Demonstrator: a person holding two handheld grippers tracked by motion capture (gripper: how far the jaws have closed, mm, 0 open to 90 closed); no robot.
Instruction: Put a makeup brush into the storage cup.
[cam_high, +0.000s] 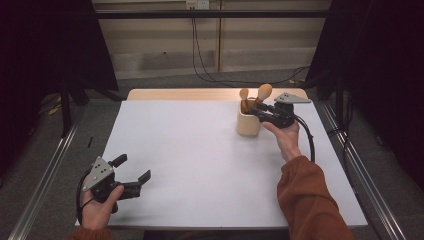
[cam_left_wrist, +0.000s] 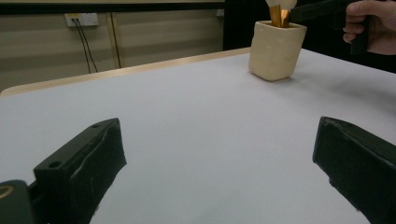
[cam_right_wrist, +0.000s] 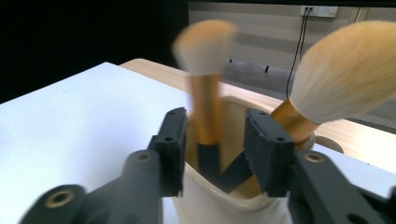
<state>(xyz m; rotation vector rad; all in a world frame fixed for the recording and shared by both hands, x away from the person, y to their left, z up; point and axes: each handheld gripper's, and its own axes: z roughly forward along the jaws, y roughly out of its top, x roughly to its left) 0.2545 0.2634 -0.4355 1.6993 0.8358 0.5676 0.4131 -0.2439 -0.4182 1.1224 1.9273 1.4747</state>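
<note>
2 makeup brushes (cam_right_wrist: 205, 88) standing bristles-up in cream holder (cam_high: 248, 122), far right of white table (cam_high: 200, 165). Right gripper (cam_right_wrist: 215, 140) at holder's rim, jaws parted around smaller brush's handle, pads apart from it: brush apparently delivered, released. Left gripper (cam_high: 131, 175) spread wide, holding nothing, resting near table's front-left corner. Probably remaining: withdrawing right gripper.

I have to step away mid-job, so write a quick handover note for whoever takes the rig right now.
Right gripper: at the cream holder, jaws open either side of the smaller brush, pads not pressing it.
Left gripper: open, holding nothing, near the table's front left corner.
Things: smaller brush and large brush both stand in the holder, far right of the table.
Done: both brushes are in.
Left: draw the right gripper back clear of the holder without tipping it.
</note>
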